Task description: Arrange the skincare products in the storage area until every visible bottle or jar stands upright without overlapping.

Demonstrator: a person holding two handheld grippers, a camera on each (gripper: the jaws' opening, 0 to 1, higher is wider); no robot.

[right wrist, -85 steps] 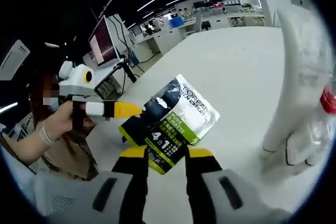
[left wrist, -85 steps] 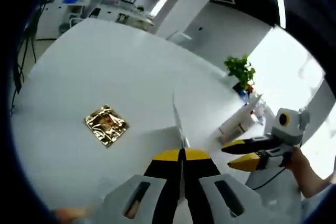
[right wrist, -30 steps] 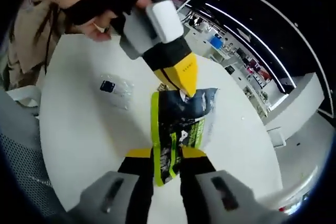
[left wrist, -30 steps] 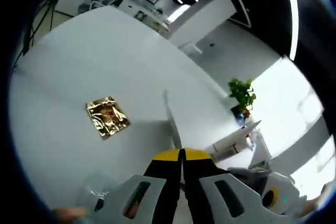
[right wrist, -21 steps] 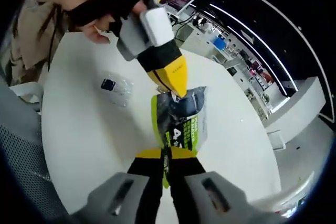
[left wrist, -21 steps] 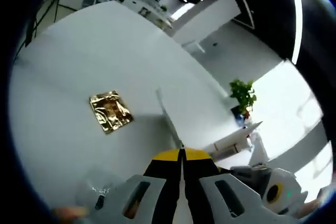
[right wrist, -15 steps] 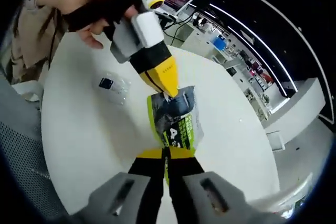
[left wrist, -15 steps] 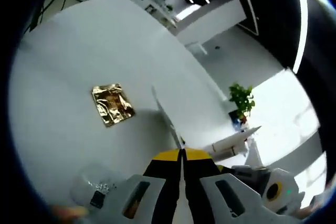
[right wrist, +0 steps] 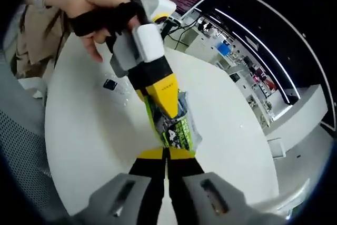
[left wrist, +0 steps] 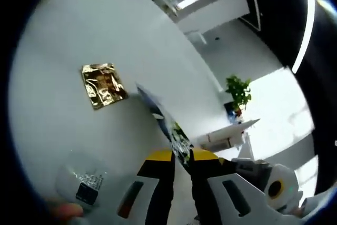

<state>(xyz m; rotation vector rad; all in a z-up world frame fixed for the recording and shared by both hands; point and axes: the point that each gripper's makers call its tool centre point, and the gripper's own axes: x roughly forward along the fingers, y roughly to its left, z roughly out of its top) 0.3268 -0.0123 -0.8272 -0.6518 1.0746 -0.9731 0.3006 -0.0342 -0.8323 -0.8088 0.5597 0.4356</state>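
Both grippers, left gripper (right wrist: 169,110) and right gripper (right wrist: 167,154), meet tip-to-tip, fingers clamped together.

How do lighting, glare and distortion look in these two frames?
Left gripper view: strong fisheye bend on the white table, a blown-out bright area at right, and the gold foil sachet glinting. Right gripper view: even light on the table, and the green-and-black sachet printed text too small to read.

Left gripper (right wrist: 171,110) with yellow tips, black-and-white body, black hand strap (right wrist: 100,17), beige clothing (right wrist: 32,46)

White table (left wrist: 79,30) (gold sachet (left wrist: 102,85), clear packet (left wrist: 81,180)).
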